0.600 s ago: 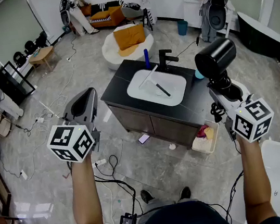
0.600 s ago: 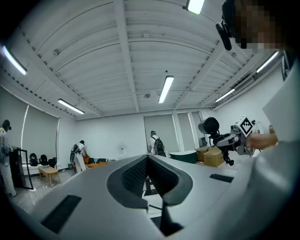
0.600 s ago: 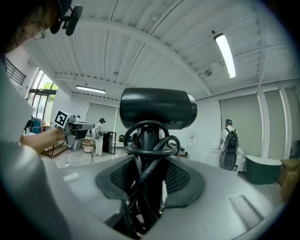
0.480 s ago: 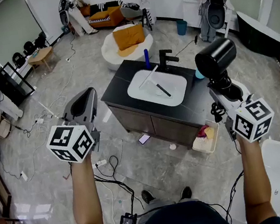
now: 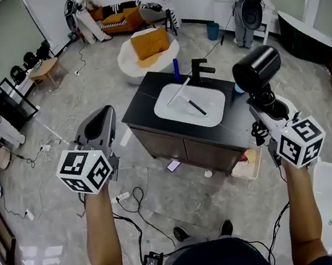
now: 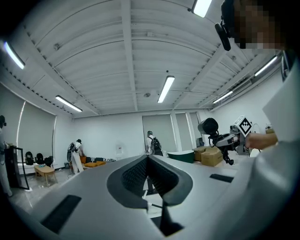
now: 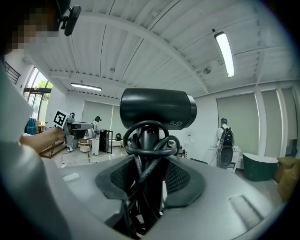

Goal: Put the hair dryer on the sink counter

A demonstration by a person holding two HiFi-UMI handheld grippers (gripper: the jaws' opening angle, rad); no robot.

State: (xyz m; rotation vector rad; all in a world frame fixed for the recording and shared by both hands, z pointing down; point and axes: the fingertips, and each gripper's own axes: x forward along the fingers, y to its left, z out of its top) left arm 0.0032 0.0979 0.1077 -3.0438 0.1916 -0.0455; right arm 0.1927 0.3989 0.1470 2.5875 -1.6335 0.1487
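At 3 o'clock, right gripper: jaws clamped on the handle of the hair dryer; the right gripper view shows the pads of this gripper pressing the black handle from both sides.
Hair dryer: held in the air at about 2 o'clock in the head view, black barrel lying crosswise above the jaws, not on the counter.
Cord: black, looped around the handle and running down between the jaws.
Left gripper: at 9 o'clock, roughly level; in its own view the jaws meet at the tips with nothing between them.
Sink counter: dark top at 12 o'clock, between the two grippers and beyond them.
Basin: white, set into the counter, with a black stick-like item lying in it.
Faucet: black, at the basin's 12 o'clock edge.
Blue bottle: upright, just beside the faucet at its 9 o'clock.
Basket: on the floor at the cabinet's 4 o'clock corner.
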